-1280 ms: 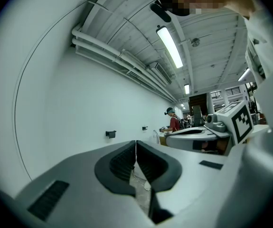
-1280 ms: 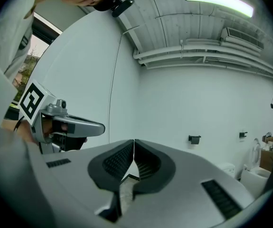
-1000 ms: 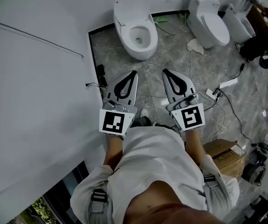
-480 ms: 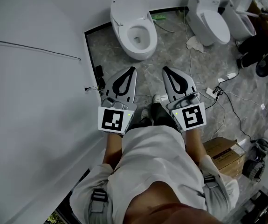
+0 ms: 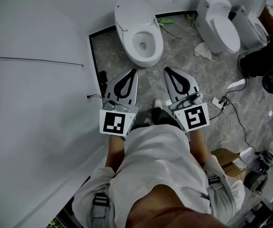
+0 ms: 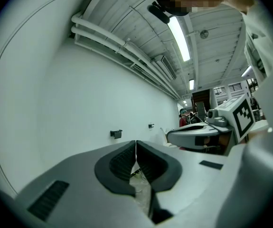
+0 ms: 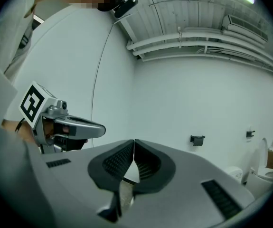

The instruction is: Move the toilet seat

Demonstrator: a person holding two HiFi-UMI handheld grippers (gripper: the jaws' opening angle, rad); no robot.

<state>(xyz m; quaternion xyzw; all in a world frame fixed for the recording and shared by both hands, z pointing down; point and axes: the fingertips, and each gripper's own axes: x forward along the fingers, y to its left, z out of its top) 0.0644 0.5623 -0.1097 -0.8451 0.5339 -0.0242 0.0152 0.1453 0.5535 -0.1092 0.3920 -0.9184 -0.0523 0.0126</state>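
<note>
Left gripper (image 5: 135,72) and right gripper (image 5: 166,70) held side by side at waist height, tips pointing forward; both closed, pads meeting, nothing between them; toilet seat (image 5: 156,42) rings the open bowl of the nearest toilet (image 5: 131,11), just ahead of the tips, untouched; two more toilets (image 5: 220,26) to the right, lids down; cardboard box (image 5: 225,157) on the grey stone floor (image 5: 183,56) at the person's right.

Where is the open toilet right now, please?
Head view, top centre: the open toilet stands against the wall, just beyond the left gripper.
</note>
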